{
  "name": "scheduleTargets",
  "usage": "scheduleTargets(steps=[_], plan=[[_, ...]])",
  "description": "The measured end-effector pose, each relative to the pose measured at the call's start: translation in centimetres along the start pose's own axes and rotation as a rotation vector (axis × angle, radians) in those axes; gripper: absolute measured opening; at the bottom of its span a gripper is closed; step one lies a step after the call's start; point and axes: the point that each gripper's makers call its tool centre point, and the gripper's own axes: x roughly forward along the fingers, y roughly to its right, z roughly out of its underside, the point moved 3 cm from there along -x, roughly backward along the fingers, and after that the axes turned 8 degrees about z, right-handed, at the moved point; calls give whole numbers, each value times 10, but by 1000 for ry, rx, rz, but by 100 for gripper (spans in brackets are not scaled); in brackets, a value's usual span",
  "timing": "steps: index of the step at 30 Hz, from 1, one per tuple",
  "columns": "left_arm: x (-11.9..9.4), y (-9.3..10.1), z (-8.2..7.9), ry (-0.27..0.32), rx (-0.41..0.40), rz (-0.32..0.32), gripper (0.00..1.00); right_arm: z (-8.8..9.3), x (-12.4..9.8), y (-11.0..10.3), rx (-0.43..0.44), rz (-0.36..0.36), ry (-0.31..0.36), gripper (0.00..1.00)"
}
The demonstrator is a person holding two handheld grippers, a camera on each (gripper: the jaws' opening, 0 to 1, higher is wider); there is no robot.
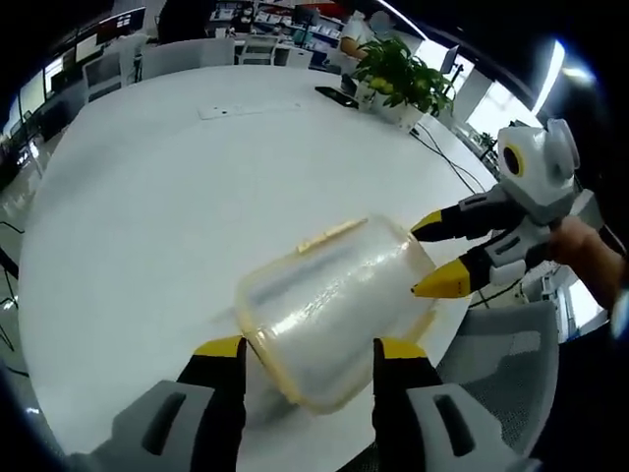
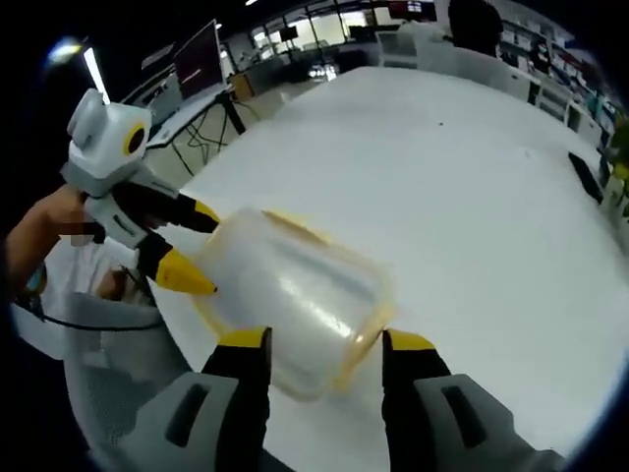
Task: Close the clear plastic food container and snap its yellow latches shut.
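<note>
One container (image 1: 329, 305), two grippers, one table (image 1: 177, 187). I'm seeing the container as clear, slightly frosted plastic, a rounded box shape with yellow trim at the rim, sitting on the smooth white round table. One yellow latch (image 1: 331, 235) is showing along its far edge in the left gripper view.

My left gripper (image 1: 309, 346) is sitting with its jaws wide apart, one black, yellow-tipped finger on each side of the container's near end; I can't tell whether the pads are actually touching the plastic. The container is lying straight ahead of it, between the tips and beyond.

My right gripper (image 2: 324, 340) is looking the same from its own view: jaws spread wide, flanking the container's (image 2: 295, 295) near end, contact unclear. In the left gripper view it's coming in from the right, its two pointed yellow tips right at the container's far side, a hand (image 1: 590, 251) behind it.

Farther off, beyond the container: one potted plant (image 1: 398, 74), green and leafy, at the table's far edge. One grey mesh chair (image 1: 506, 359) is sitting just off the table edge, to the right.
</note>
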Motion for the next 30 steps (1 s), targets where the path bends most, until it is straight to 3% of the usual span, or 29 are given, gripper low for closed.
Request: scheduleTargets(steps=[9, 17, 30], plan=[[-15, 2, -11, 16, 84, -5, 49, -7, -7, 1, -44, -18, 26, 40], [-24, 14, -24, 28, 208, 13, 45, -13, -15, -2, -187, -35, 59, 36], [-19, 28, -30, -40, 409, 62, 35, -26, -22, -1, -243, -88, 106, 26]])
